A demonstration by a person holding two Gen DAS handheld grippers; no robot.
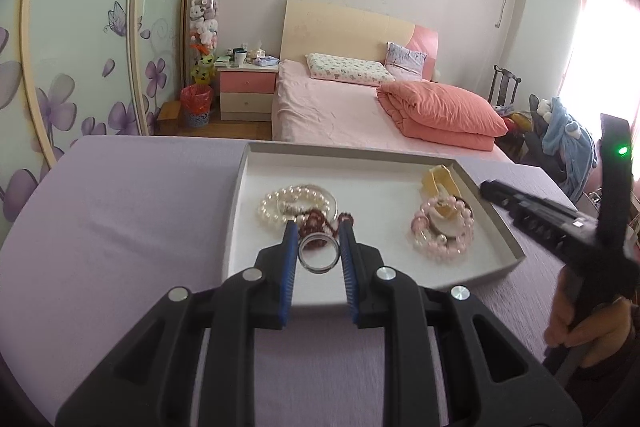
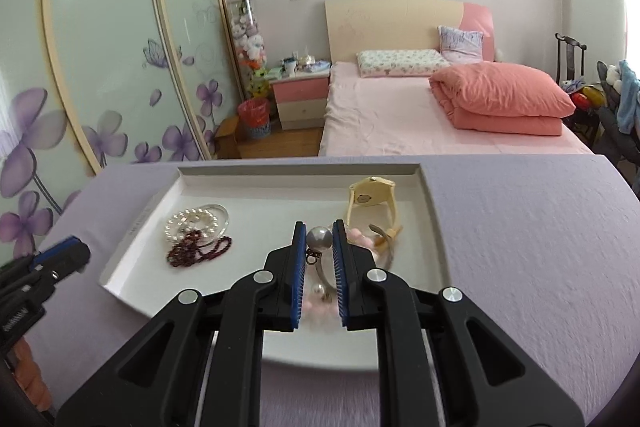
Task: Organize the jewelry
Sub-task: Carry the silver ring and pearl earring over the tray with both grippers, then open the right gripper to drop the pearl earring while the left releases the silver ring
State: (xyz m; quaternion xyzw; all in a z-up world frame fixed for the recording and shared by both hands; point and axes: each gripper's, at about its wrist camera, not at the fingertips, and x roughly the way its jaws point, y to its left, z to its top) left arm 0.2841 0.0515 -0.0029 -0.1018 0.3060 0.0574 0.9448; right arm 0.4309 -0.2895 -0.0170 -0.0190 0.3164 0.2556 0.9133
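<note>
The left gripper (image 1: pixel 319 231) has its fingers closed on a ring (image 1: pixel 319 253), held just above the near part of the tray (image 1: pixel 352 153). The right gripper (image 2: pixel 319 231) pinches a grey pearl earring (image 2: pixel 319 238) tight, above the pink beads (image 2: pixel 362 237). The tray sits on the lilac tabletop (image 2: pixel 520 227) with white pearls (image 1: pixel 280 205) and dark red beads (image 2: pixel 196 249) at its left and a cream watch (image 2: pixel 370 197) farther back. Beyond lies the bed (image 1: pixel 332 115).
</note>
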